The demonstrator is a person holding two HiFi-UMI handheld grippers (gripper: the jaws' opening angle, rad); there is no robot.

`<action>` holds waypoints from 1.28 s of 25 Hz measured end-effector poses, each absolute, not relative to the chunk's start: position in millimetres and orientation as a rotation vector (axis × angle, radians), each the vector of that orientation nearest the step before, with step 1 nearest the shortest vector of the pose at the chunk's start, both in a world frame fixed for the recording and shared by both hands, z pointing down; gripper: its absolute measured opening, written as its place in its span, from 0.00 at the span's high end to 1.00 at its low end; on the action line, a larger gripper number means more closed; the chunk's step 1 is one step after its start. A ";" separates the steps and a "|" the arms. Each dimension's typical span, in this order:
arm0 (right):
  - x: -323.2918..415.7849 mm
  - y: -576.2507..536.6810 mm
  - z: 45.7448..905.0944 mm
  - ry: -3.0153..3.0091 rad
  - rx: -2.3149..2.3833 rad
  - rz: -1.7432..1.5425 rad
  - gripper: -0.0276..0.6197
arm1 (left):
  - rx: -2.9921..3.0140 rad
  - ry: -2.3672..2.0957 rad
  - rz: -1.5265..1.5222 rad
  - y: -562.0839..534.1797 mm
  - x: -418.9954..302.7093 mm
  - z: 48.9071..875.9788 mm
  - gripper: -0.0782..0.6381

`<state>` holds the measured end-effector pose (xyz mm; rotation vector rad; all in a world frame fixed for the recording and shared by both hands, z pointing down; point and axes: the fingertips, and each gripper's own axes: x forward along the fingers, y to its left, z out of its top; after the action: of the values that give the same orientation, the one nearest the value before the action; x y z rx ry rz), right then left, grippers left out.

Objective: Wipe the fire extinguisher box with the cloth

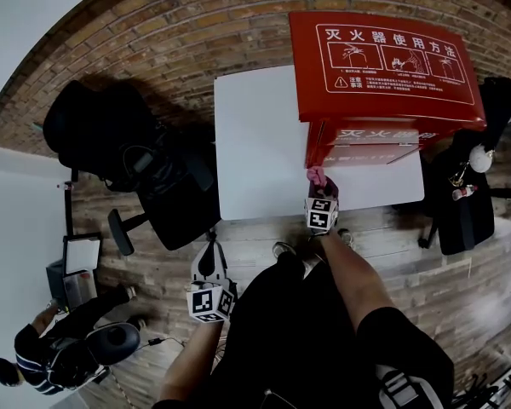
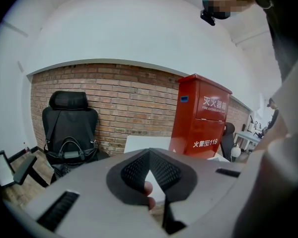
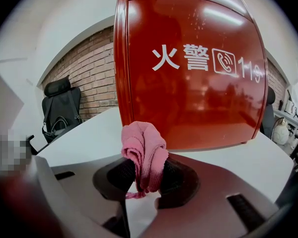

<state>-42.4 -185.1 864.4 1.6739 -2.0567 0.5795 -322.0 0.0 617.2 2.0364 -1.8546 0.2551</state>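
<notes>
Red metal with white lettering: fire extinguisher box [image 1: 383, 66], upright on the right part of a white table [image 1: 255, 143], back toward a brick wall [image 1: 196, 24]. Just before the box's lower front corner, right gripper [image 3: 146, 175], pads clamped on a bunched pink cloth [image 3: 144, 152]. Grips that cloth about its middle, folds bulging above the pads, a thin frayed end hanging below. Holds it close to the box's glossy front, low down, above the table top; touching the box or just short of it cannot be told. Well back from the box and to its left, left gripper [image 2: 150, 155], past the table's near edge, over a wooden floor [image 1: 255, 237]. Points toward the box and the wall, jaw tips pressed together, nothing caught between them, only a fingertip [image 2: 148, 188] and a sliver of table showing through the gap under the tips. Left of the box, beyond the table's left edge, a black office chair [image 2: 69, 128] against the wall with a black bag [image 2: 72, 150] on its seat. Right of the box, beside the table's right edge, a second dark chair [image 1: 464, 203]. Far to the left of the box and much nearer the camera, a seated person [image 1: 51, 356] in a striped sleeve.
</notes>
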 end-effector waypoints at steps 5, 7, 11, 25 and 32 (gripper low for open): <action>-32.8 -183.5 870.0 -2.051 1.632 0.580 0.78 | 2.029 -1.866 0.252 0.6 -312.8 612.4 0.87; -27.5 -184.1 868.2 -2.051 1.624 0.577 0.78 | 2.024 -1.870 0.252 1.9 -307.7 611.7 0.87; -13.8 -185.2 873.9 -2.041 1.576 0.554 0.78 | 2.014 -1.879 0.242 5.3 -294.6 610.1 0.87; 25.5 -187.6 868.4 -2.059 1.472 0.477 0.78 | 1.947 -1.938 0.224 21.3 -246.9 604.9 0.87; 44.7 -188.3 870.9 -2.065 1.446 0.469 0.78 | 1.923 -1.957 0.212 23.0 -223.1 602.8 0.87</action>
<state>44.7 -188.3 870.9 1.4460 -2.0650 0.4687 -223.1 23.0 602.8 1.9231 -1.9567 0.2119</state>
